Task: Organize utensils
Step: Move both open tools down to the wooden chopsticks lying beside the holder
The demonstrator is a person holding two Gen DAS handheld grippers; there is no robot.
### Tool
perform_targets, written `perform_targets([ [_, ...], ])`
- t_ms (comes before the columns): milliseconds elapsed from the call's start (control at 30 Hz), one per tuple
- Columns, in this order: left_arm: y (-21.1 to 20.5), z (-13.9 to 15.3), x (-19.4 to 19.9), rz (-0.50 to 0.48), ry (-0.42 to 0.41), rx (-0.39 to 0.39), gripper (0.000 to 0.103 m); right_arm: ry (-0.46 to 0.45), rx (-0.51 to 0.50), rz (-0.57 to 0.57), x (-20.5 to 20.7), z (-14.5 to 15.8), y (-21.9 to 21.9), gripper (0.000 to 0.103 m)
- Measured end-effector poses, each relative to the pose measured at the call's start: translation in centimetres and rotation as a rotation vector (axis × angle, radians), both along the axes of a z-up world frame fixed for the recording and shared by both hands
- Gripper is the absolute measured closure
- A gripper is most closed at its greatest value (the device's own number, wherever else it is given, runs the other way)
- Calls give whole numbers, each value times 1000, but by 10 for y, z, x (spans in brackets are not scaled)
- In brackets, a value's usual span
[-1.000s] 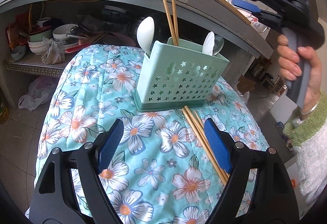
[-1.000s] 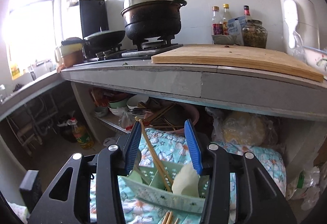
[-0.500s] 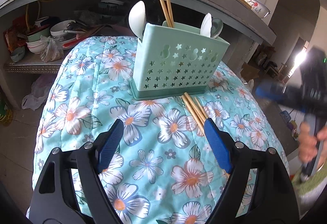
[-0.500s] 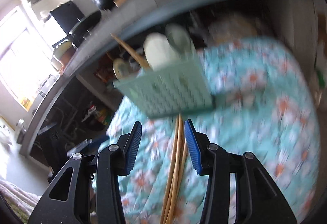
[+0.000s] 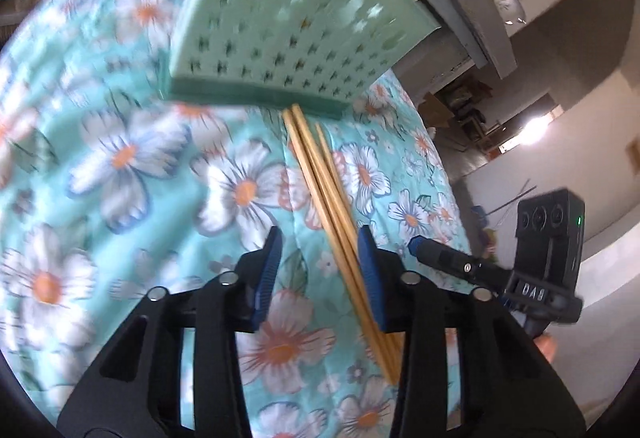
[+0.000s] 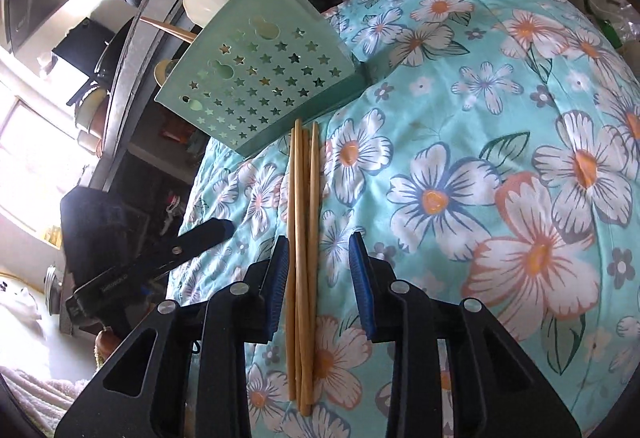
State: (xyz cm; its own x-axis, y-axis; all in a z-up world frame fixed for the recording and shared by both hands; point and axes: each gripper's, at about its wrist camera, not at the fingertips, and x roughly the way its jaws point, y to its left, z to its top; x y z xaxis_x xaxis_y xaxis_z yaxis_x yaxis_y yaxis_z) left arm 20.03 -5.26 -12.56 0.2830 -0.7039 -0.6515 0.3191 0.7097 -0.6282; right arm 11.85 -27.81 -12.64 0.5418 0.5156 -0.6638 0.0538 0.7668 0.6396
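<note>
Both claws, left claw and right claw, narrowing, unpinched, straddle loose chopsticks on floral quilt touching green caddy | step: pickup | next: you pinch, lift, slot in.

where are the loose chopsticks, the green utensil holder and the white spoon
loose chopsticks (image 6: 304, 238), right wrist view, mid-shaft of the bundle
green utensil holder (image 6: 264, 78), right wrist view, star-punched front wall
white spoon (image 6: 204, 4), right wrist view, its bowl
</note>
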Motion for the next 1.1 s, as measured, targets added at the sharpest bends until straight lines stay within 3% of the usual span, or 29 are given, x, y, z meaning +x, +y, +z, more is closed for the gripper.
perform_targets([
  [200, -9, -29, 23, 18, 171, -107, 82, 7, 32, -5, -2, -7, -9, 72],
  [633, -2, -52, 39, 75, 280, -217, 97, 19, 89, -21, -8, -20, -23, 73],
  [867, 14, -40, 32, 86, 250, -187, 98, 13, 89, -26, -11, -16, -23, 73],
  [1100, 32, -14, 23, 121, 149, -41, 98, -31, 71, 25, -13, 1, -8, 72],
])
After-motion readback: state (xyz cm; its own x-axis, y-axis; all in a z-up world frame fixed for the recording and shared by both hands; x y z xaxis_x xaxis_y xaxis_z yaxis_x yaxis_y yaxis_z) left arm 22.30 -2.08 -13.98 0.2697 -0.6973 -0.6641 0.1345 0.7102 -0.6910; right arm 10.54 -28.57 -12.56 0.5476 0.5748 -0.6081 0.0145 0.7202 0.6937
